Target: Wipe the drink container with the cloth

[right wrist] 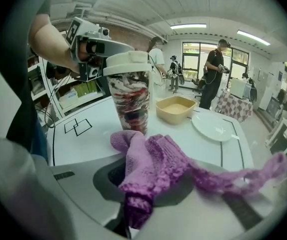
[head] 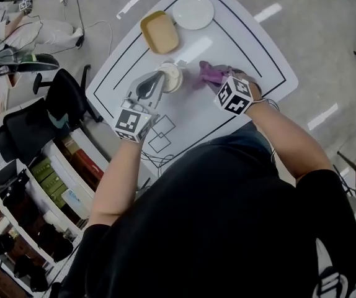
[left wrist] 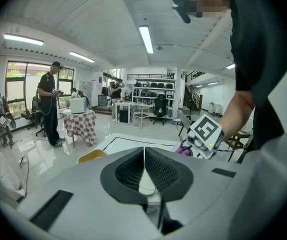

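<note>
So the drink container (right wrist: 130, 95) is a tall cup with a cream lid (right wrist: 128, 62) and a busy red, dark and white body. It stands upright around the middle of the white table (head: 252, 61).

The person's left gripper (head: 159, 81) comes at it from the left. Its jaws are pinched nearly together on what looks like the pale edge of the lid, with a sliver of cream showing between the dark pads in the left gripper view.

The right gripper (head: 224, 84) sits on the container's right. Its jaws are clamped on a purple knitted cloth (right wrist: 156, 166). The cloth is bunched up over the jaws, and one loose end trails off to the right. From above, the cloth sits just beside the container. Honestly can't tell if it's actually touching the cup.

Going outward, there's a shallow tan dish (head: 159, 31) on the far side of the table. A white plate (head: 193, 11) sits just to the right of the dish. On the near side, two overlapping square outlines (head: 162, 132) are drawn on the tabletop.

Off the table to the left there's a black office chair (head: 60, 104). Nearer than that is a set of white shelves (head: 54, 185) packed with stuff. A few people (right wrist: 216, 71) are standing way back in the room by the windows.
</note>
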`<state>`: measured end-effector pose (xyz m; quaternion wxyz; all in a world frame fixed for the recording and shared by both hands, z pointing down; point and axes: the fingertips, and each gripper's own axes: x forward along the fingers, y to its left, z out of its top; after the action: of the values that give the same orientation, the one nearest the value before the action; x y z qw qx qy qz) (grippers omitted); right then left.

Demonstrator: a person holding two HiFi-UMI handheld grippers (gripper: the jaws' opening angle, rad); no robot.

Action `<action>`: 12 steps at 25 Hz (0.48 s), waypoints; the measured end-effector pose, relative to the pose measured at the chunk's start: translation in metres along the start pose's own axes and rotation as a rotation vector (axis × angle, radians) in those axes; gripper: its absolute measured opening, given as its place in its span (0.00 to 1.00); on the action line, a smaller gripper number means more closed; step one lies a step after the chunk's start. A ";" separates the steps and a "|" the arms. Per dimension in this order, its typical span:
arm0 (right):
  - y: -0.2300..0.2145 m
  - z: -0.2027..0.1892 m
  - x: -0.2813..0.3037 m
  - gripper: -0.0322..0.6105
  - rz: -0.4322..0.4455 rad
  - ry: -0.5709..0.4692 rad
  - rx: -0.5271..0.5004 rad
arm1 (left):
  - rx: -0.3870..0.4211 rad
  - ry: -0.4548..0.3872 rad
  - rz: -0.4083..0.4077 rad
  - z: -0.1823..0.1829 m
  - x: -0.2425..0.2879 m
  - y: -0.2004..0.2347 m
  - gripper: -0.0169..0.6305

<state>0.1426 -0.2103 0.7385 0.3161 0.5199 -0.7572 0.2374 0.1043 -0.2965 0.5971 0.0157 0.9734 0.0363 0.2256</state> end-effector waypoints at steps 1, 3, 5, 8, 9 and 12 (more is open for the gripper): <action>-0.007 0.005 -0.007 0.18 0.005 -0.012 -0.019 | -0.001 0.000 0.003 0.002 0.001 -0.001 0.07; -0.016 0.021 -0.017 0.18 0.029 -0.051 -0.093 | -0.005 0.000 0.007 0.003 0.002 -0.001 0.07; -0.018 0.043 -0.022 0.18 0.071 -0.103 -0.211 | -0.004 0.000 0.009 0.000 0.004 0.000 0.07; -0.019 0.081 -0.029 0.18 0.127 -0.181 -0.378 | -0.012 0.000 0.012 0.000 0.005 0.002 0.07; -0.020 0.092 -0.031 0.18 0.142 -0.198 -0.422 | -0.017 0.000 0.013 0.002 0.006 0.002 0.07; -0.022 0.111 -0.033 0.18 0.197 -0.212 -0.512 | -0.013 -0.003 0.024 0.004 0.006 0.003 0.07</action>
<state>0.1461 -0.2733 0.6396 0.3316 0.3690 -0.8682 0.0125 0.1120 -0.2994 0.5963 0.0192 0.9740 0.0232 0.2246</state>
